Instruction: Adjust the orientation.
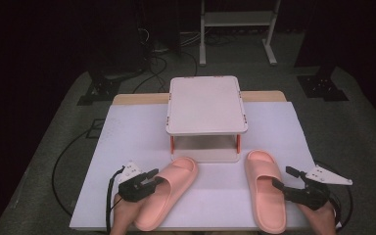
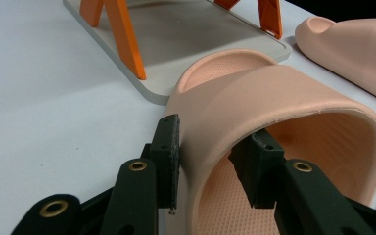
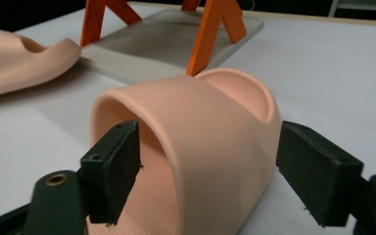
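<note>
Close to the person, two pink slide sandals lie on a white table cover. The left gripper has its jaws pinched on the side wall of the left sandal's strap, one jaw outside it and one inside, both pressing on the foam. The left hand holds that gripper at the near edge of the table. The right gripper has its jaws wide around the strap of the right sandal. One jaw sits inside the strap and the other stands off from the outer side with a gap, so nothing is squeezed there. The right hand holds it near the table's right corner. Just past the sandals' toes stands a small white rack with a flat top, orange legs and a grey bottom shelf. The left sandal's toe almost touches that shelf. Farther back is dark floor with black cables and a white metal frame. No writing or brand name can be read on anything.
</note>
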{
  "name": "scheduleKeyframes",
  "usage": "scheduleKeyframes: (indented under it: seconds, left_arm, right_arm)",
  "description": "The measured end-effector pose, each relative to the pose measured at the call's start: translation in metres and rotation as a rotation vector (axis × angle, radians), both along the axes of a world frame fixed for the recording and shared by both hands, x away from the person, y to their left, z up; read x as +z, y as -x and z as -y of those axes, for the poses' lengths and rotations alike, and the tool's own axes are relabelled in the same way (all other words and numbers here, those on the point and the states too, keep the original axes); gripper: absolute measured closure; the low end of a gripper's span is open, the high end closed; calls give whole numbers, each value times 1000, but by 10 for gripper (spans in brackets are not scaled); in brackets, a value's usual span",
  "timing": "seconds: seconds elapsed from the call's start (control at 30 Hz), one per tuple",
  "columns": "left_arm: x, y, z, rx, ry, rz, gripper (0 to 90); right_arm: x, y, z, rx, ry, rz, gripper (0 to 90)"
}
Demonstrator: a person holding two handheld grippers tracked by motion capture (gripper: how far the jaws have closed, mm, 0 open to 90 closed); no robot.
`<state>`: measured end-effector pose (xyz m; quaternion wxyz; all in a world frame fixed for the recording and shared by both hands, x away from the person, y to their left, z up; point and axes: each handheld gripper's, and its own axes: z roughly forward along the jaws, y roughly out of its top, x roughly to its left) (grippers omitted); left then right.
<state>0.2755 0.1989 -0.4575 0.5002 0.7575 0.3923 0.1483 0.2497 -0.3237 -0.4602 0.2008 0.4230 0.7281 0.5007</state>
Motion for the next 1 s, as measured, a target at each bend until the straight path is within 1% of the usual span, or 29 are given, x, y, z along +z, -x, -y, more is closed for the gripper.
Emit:
scheduleKeyframes:
  seconds: [0.03, 0.07, 0.1, 0.2, 0.27, 0.33, 0.43, 0.47, 0.63, 0.77, 0.8, 0.87, 0.97, 1.0]
  left_arm:
    - [0, 0, 0, 1, 6, -3, 643]
    - [0, 0, -1, 1, 20, -7, 659]
    - [0, 0, -1, 1, 20, -7, 664]
    - [0, 0, 0, 8, 32, -4, 667]
    - [0, 0, 0, 10, 28, -5, 667]
    - [0, 1, 0, 11, 29, -4, 667]
    - [1, 1, 0, 7, 38, -3, 675]
    - [1, 1, 0, 6, 42, -2, 675]
    - [3, 2, -1, 11, 46, 3, 674]
    - [4, 3, -1, 9, 60, 5, 674]
    - [5, 3, -1, 9, 54, 8, 674]
    - [6, 4, -1, 10, 60, 6, 675]
    - [7, 4, -1, 7, 66, 10, 679]
    - [7, 4, -2, 6, 71, 11, 678]
  right_arm:
    - [-3, -1, -2, 5, 8, -11, 287]
    - [-6, -3, -4, 2, 22, -31, 337]
    - [-6, -3, -4, 2, 22, -31, 337]
    - [-10, -6, -7, -22, 46, -56, 410]
    - [-12, -6, -6, -40, 51, -52, 461]
    - [-11, -6, -5, -46, 51, -58, 487]
    - [-10, -4, -6, -61, 70, -44, 548]
    - [-9, -3, -5, -73, 77, -40, 584]
    - [-8, -3, -4, -82, 81, -39, 629]
    - [-6, -1, -5, -75, 92, -30, 695]
    - [-5, -1, -5, -64, 94, -32, 710]
    - [-3, 0, -7, -63, 93, -27, 741]
    - [-2, 1, -9, -55, 96, -25, 752]
    - [-1, 1, -11, -46, 97, -17, 752]
